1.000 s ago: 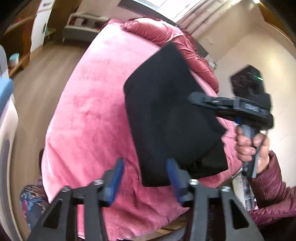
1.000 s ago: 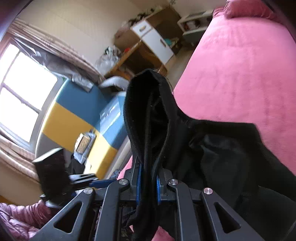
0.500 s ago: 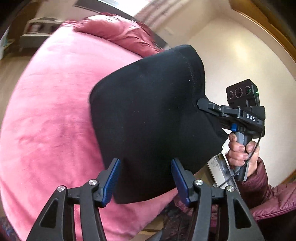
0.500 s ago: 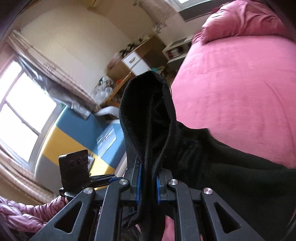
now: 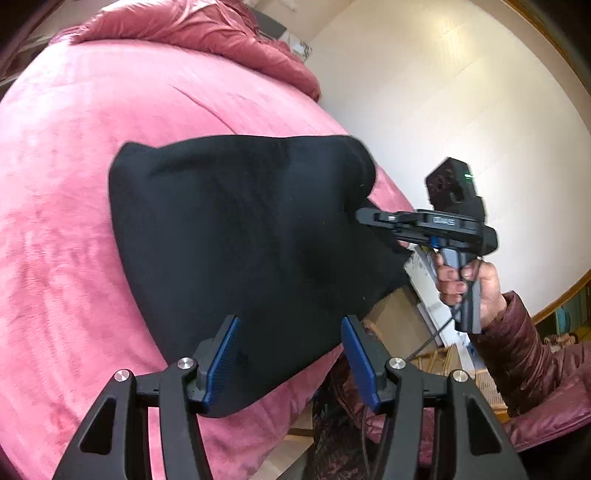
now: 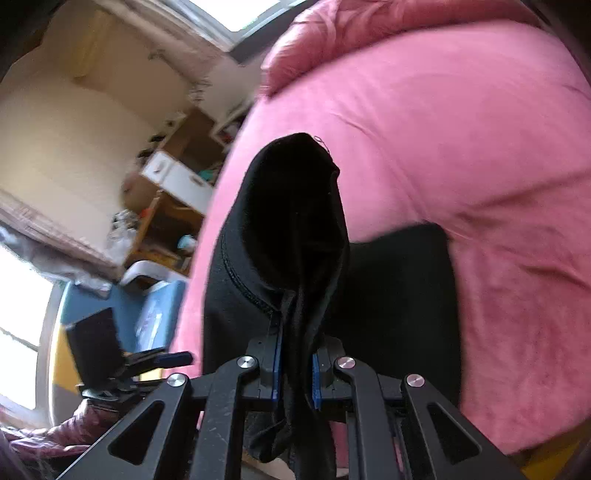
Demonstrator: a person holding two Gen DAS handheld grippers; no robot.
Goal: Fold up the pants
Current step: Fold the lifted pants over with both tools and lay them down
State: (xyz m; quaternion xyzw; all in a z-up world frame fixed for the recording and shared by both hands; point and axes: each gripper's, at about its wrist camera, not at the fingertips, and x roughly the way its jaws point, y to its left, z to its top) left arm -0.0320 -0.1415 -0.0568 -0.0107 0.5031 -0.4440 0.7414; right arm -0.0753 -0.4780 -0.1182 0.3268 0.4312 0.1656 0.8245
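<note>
Black pants (image 5: pixel 240 240) lie in a folded slab on the pink bed (image 5: pixel 66 192), hanging partly over its near edge. My right gripper (image 6: pixel 295 373) is shut on a bunched fold of the pants (image 6: pixel 295 221), which stands up between the blue pads. From the left wrist view the right gripper (image 5: pixel 369 216) bites the slab's right side, held up by a hand (image 5: pixel 465 280). My left gripper (image 5: pixel 291 362) stands open just short of the pants' near edge, with nothing pinched. The left gripper (image 6: pixel 177 357) also shows at the lower left of the right wrist view.
A crumpled red quilt (image 5: pixel 221 33) lies at the bed's head. Beside the bed stand a wooden desk with white drawers (image 6: pixel 177 177) and a blue and yellow panel (image 6: pixel 155 314). A pale wall (image 5: pixel 443 110) and floor clutter are to the right. A maroon sleeve (image 5: pixel 535 362) is close by.
Both views have swung and rolled. The right gripper has carried its pinched pants edge sideways over the bed. The pants now fill more of the left view; the left gripper stays open.
</note>
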